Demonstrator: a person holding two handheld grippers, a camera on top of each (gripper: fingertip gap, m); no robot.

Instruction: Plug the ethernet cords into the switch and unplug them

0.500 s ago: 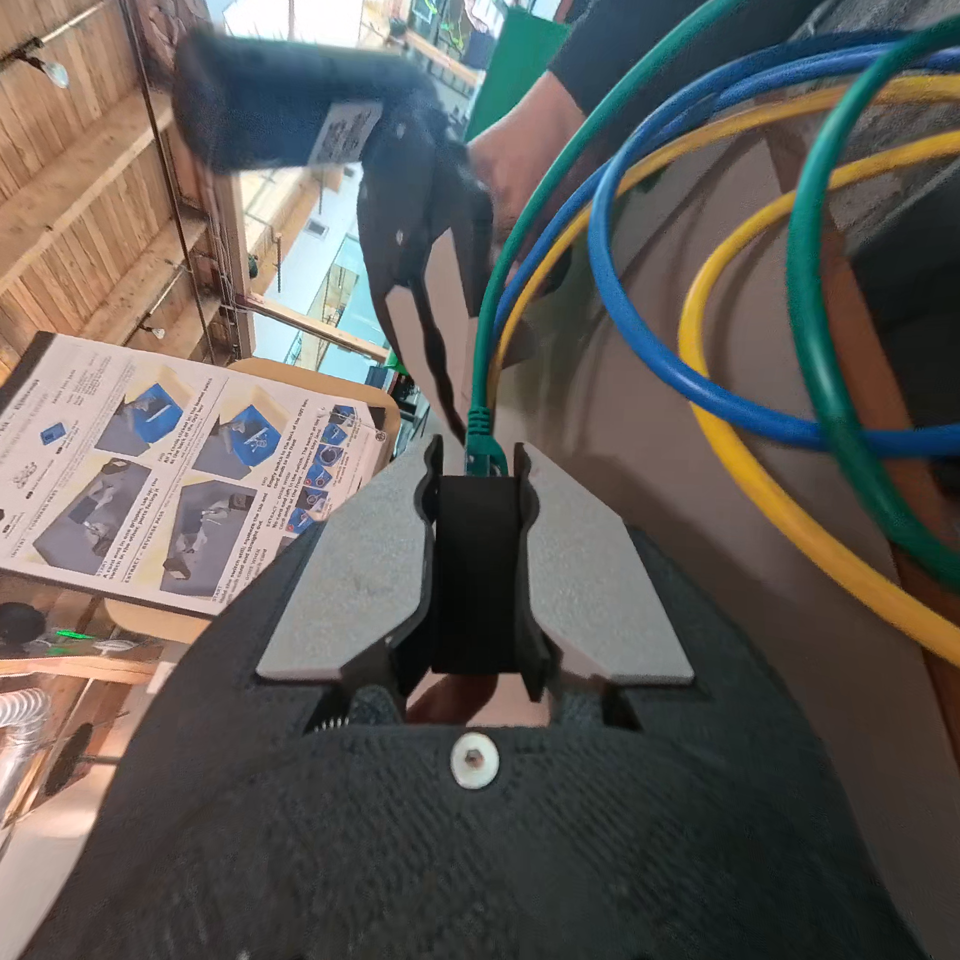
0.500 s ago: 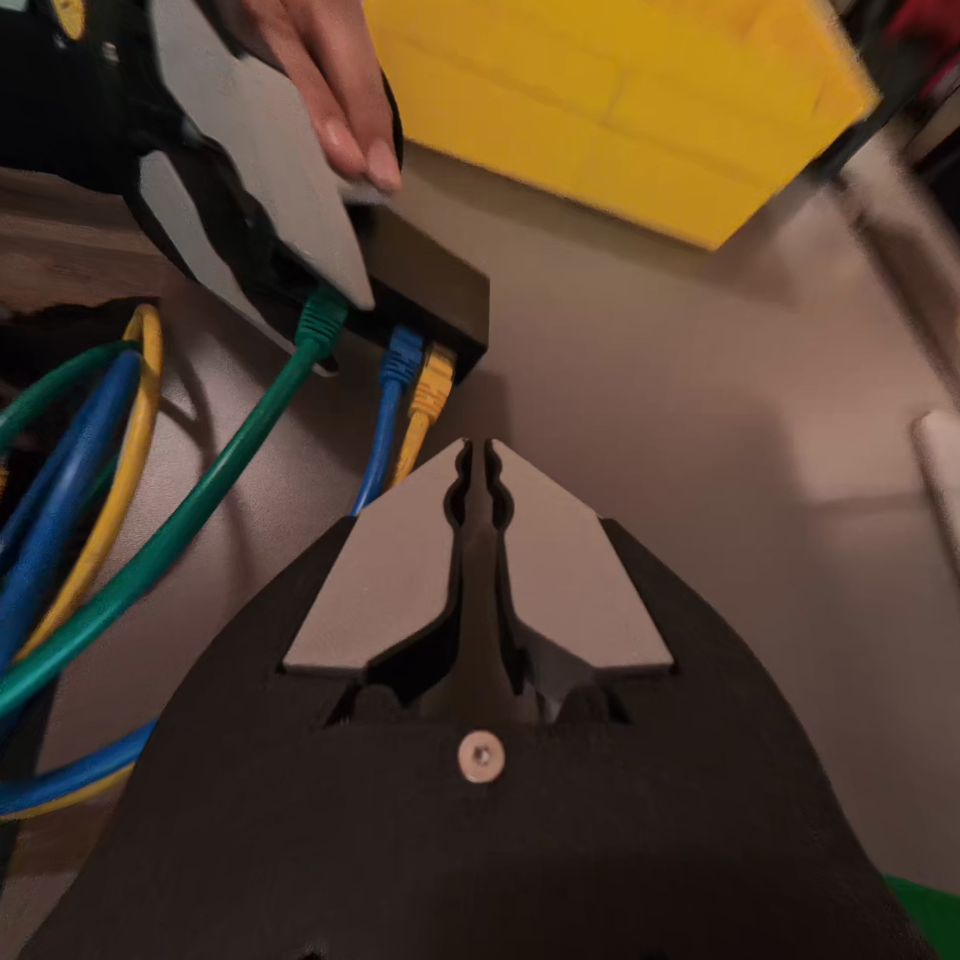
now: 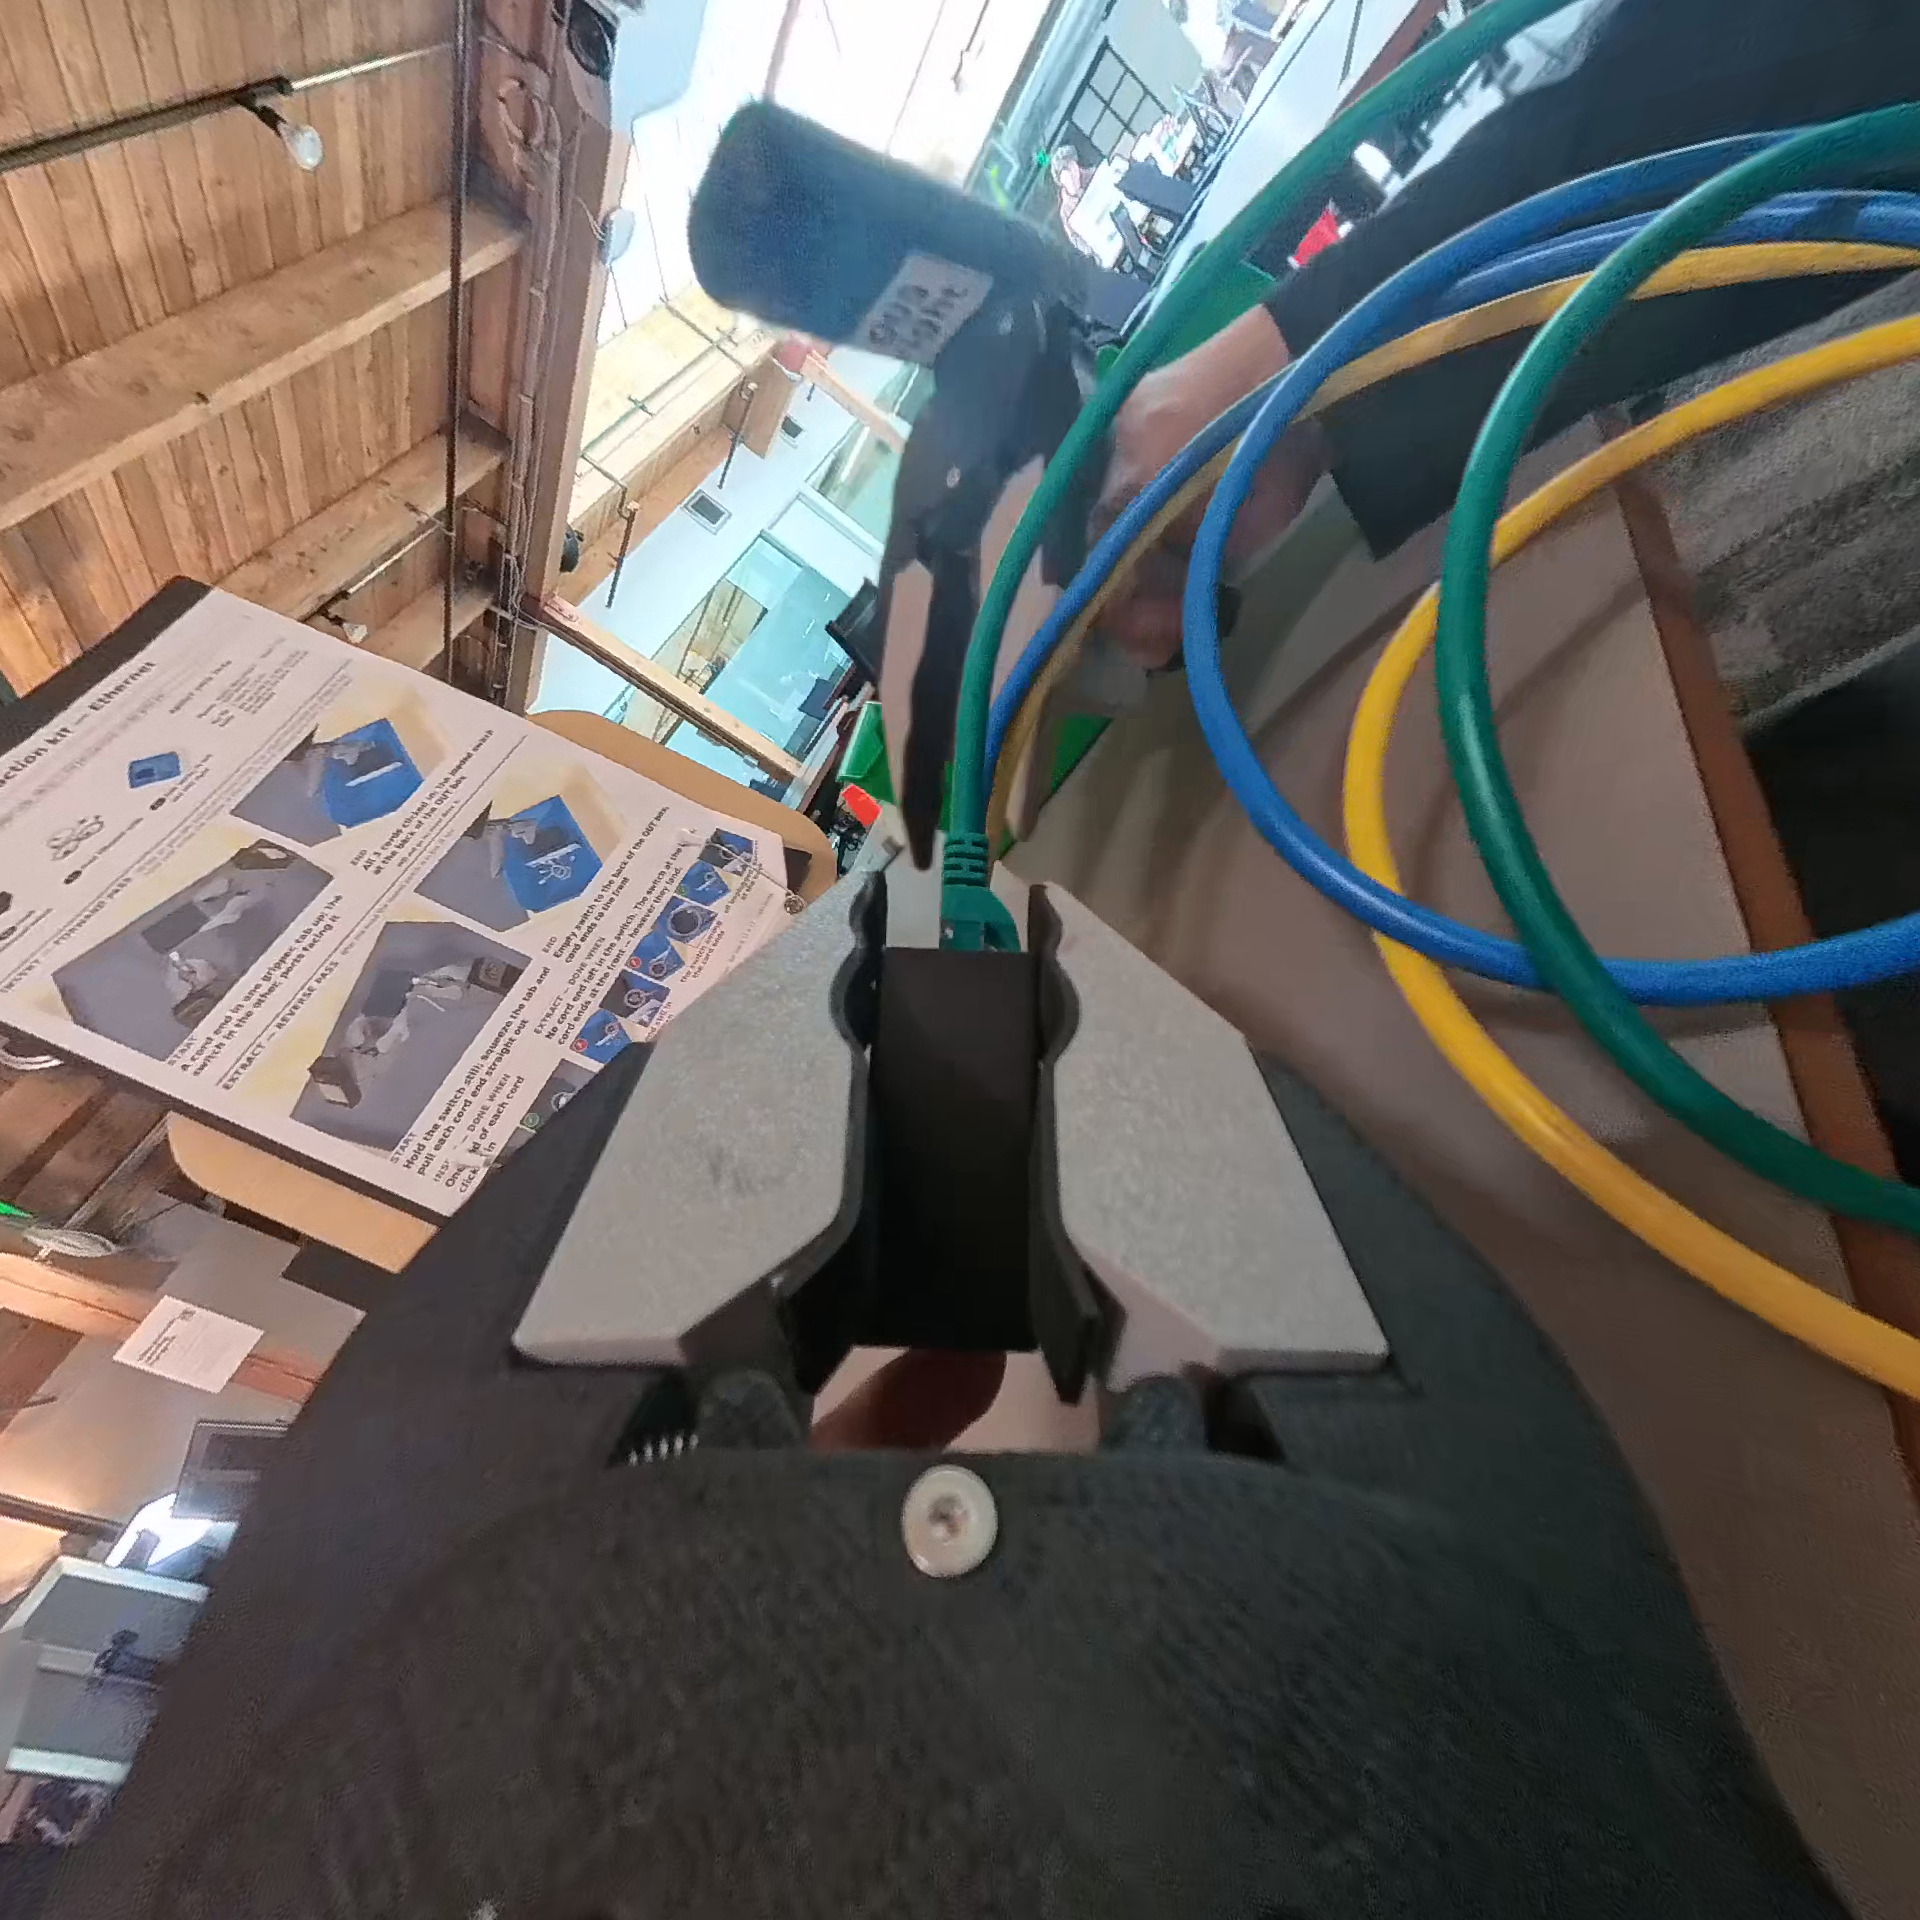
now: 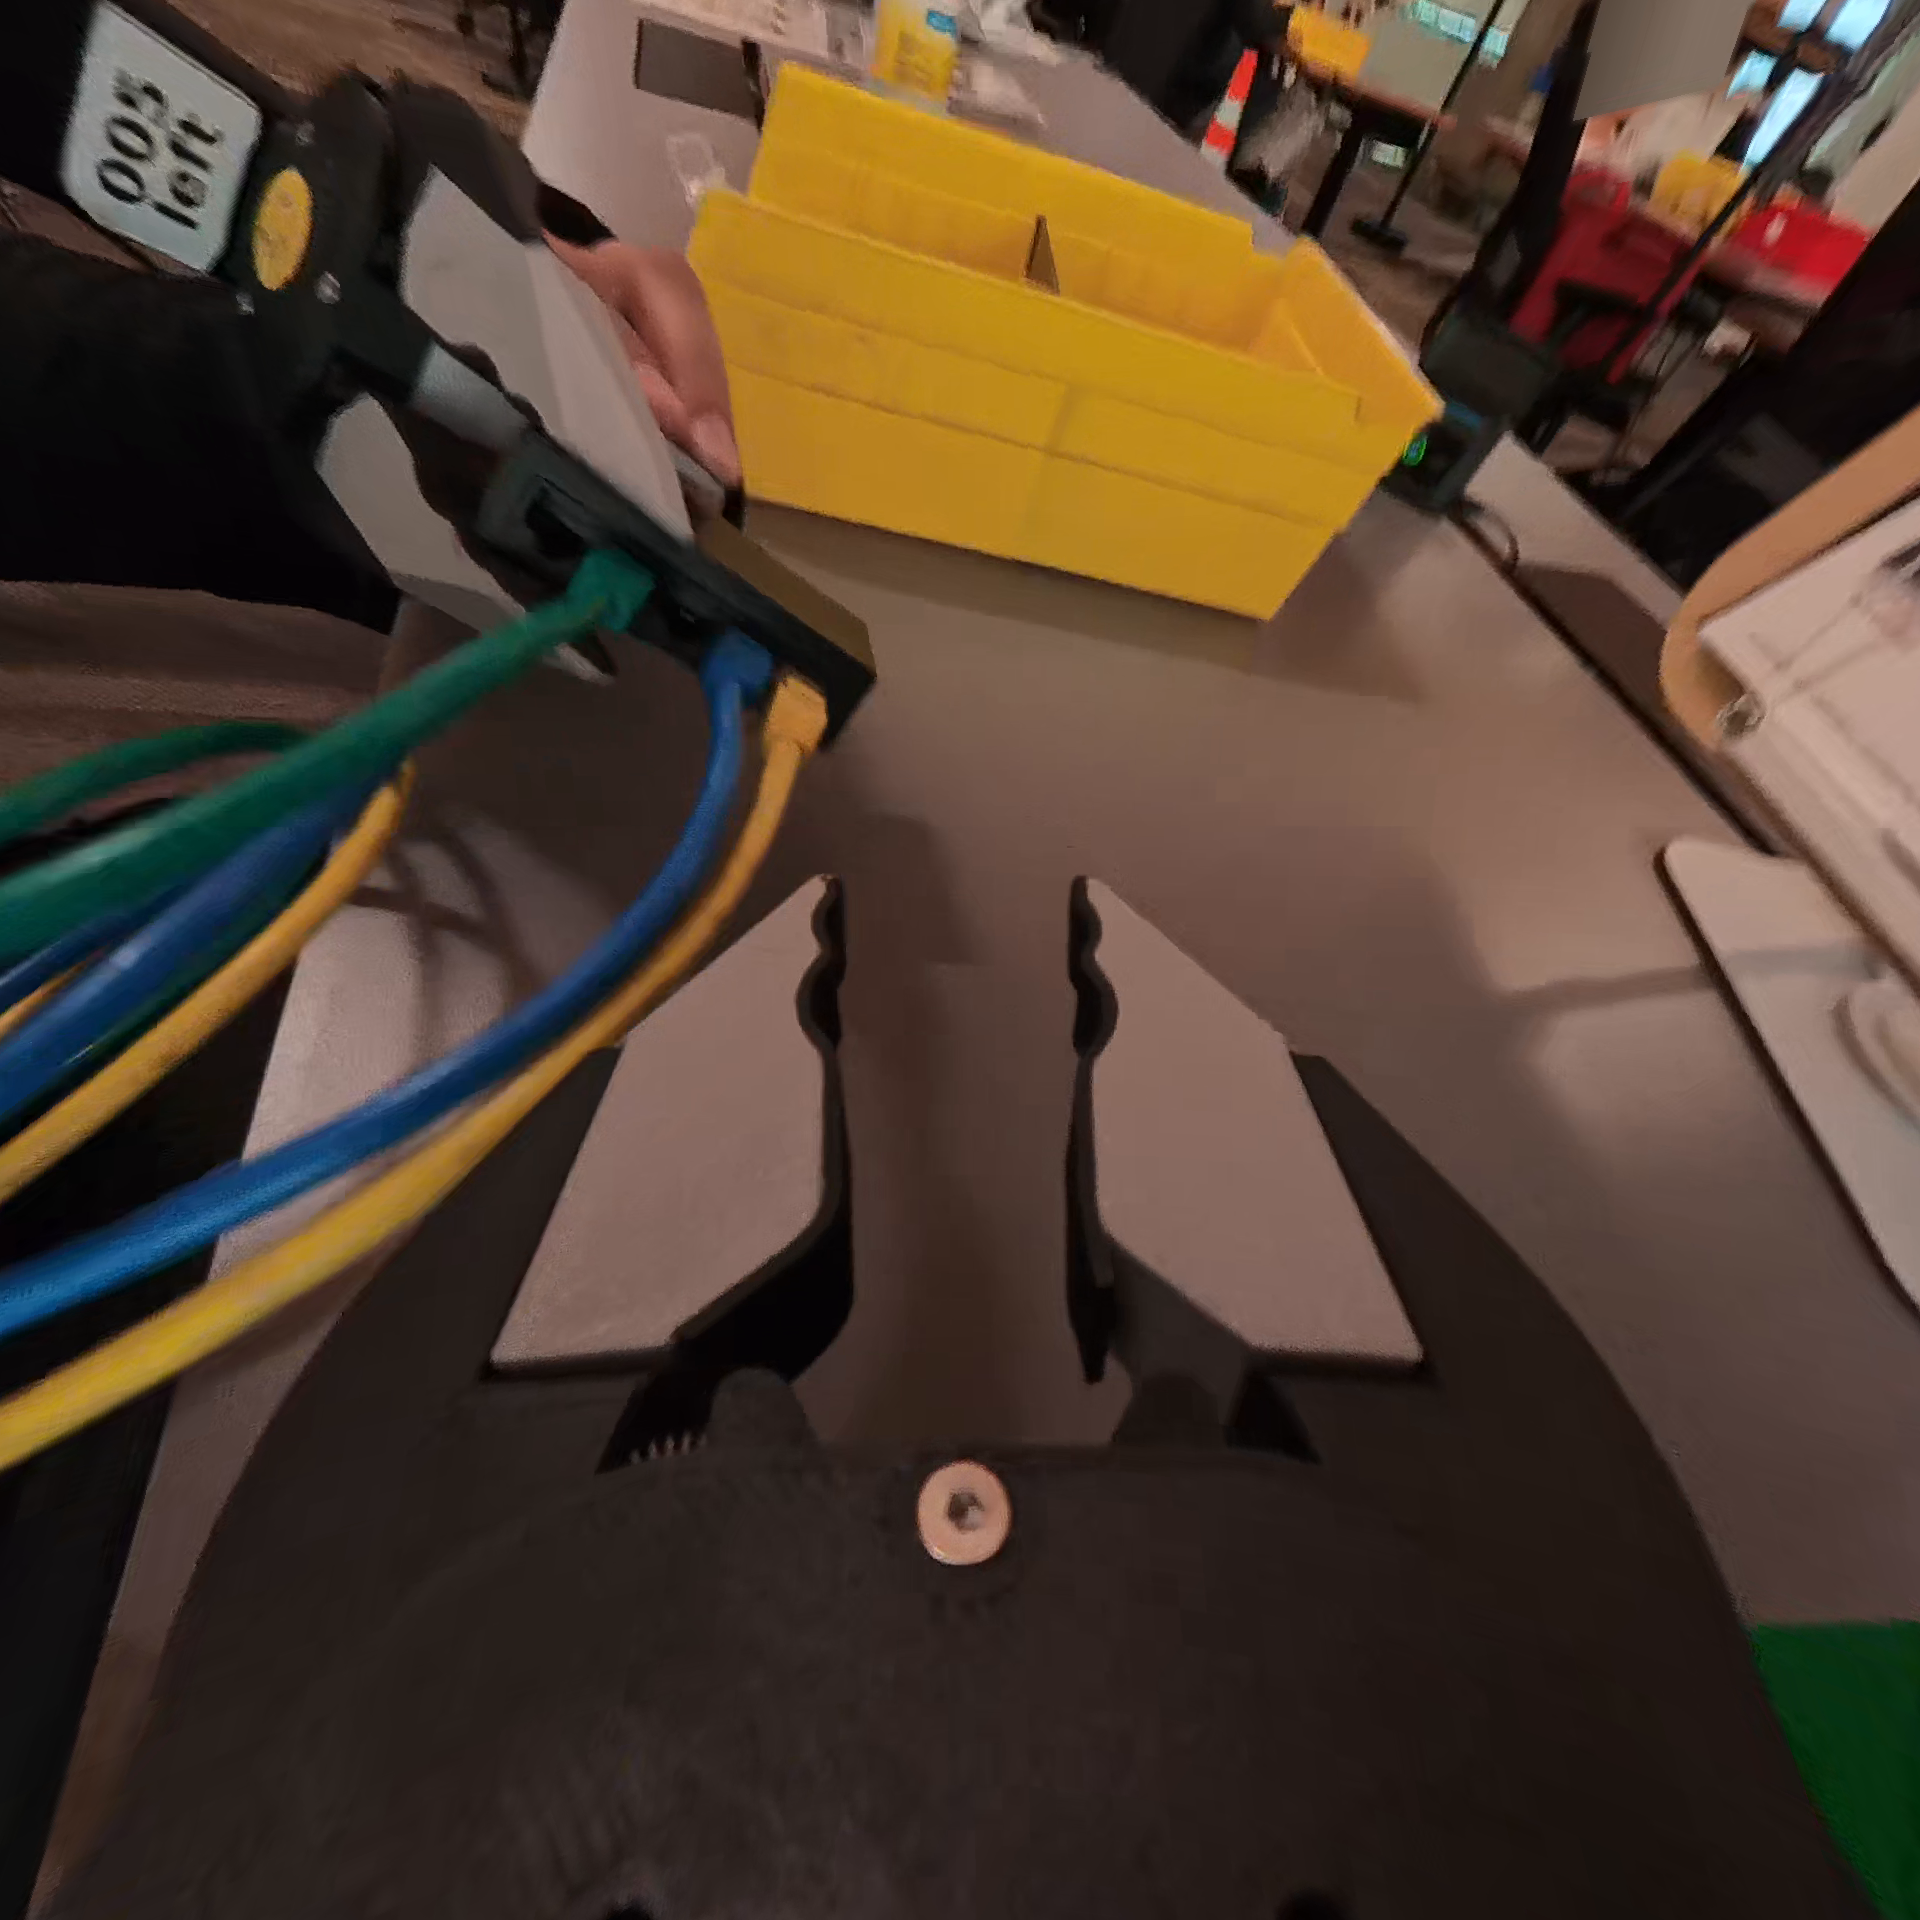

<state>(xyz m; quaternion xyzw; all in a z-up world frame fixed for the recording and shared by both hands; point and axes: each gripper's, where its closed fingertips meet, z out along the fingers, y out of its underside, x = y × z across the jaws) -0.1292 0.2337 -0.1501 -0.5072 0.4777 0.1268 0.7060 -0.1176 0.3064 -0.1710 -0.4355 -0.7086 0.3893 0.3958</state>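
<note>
My left gripper (image 3: 954,902) is shut on the black switch (image 3: 951,1132) and holds it above the table. A green cord (image 3: 971,894) is plugged into the switch's far face. In the right wrist view the switch (image 4: 727,603) shows at upper left between the left gripper's fingers (image 4: 582,374), with the green cord (image 4: 608,592), a blue cord (image 4: 736,665) and a yellow cord (image 4: 795,717) all plugged in. My right gripper (image 4: 954,894) is open and empty, below and right of the switch. It also shows in the left wrist view (image 3: 935,623), blurred.
A yellow bin (image 4: 1039,395) stands on the table behind the switch. An instruction sheet on a board (image 3: 312,914) lies at the left. Cord loops (image 3: 1455,831) hang at the right. A white flat thing (image 4: 1787,1018) lies at the table's right edge. Spacing between my two grippers at the tips: around 8 centimeters.
My right gripper has opened and drawn back from the switch. The left gripper still holds the switch, tilted slightly differently.
</note>
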